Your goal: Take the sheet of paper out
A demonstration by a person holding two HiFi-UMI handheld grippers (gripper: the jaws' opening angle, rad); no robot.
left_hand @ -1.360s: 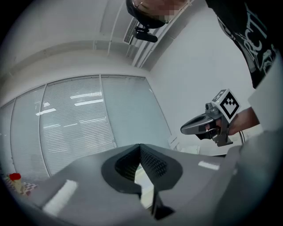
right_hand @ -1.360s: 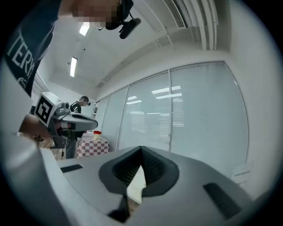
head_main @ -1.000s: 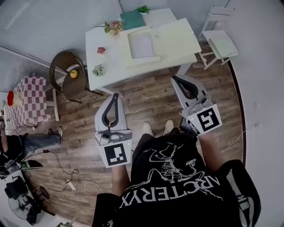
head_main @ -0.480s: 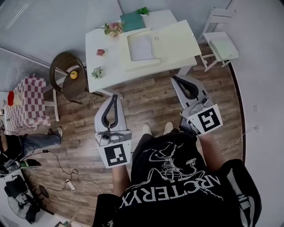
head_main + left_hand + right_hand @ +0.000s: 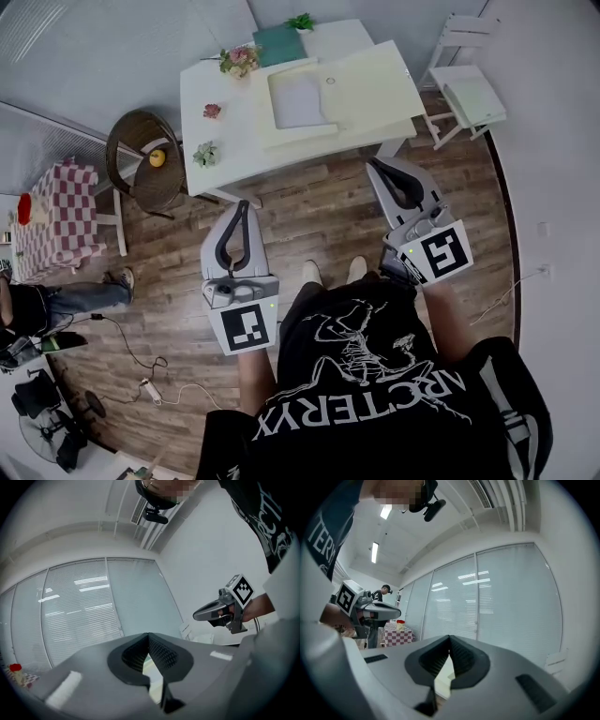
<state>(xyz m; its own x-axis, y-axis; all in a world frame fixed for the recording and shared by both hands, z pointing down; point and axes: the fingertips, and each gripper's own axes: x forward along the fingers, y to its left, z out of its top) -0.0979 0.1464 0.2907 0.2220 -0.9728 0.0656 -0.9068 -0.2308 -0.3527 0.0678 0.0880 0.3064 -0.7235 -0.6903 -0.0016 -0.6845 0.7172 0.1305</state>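
A pale sheet of paper (image 5: 297,99) lies inside a shallow cream box (image 5: 274,133) on the white table (image 5: 217,155). The box's lid (image 5: 373,80) is folded open to the right. Both grippers hang level over the wooden floor, short of the table. My left gripper (image 5: 243,203) is shut and holds nothing; its jaws meet at the tip (image 5: 148,634). My right gripper (image 5: 372,165) is shut and holds nothing too (image 5: 449,638). Each gripper shows in the other's view: the right gripper (image 5: 220,613) and the left gripper (image 5: 377,612).
On the table stand a green book (image 5: 279,42), a flower pot (image 5: 239,59) and two small plants (image 5: 206,150). A wicker chair (image 5: 141,159) sits left of the table, a white chair (image 5: 466,89) at its right. A checked-cloth table (image 5: 52,214) and floor cables (image 5: 141,361) lie left.
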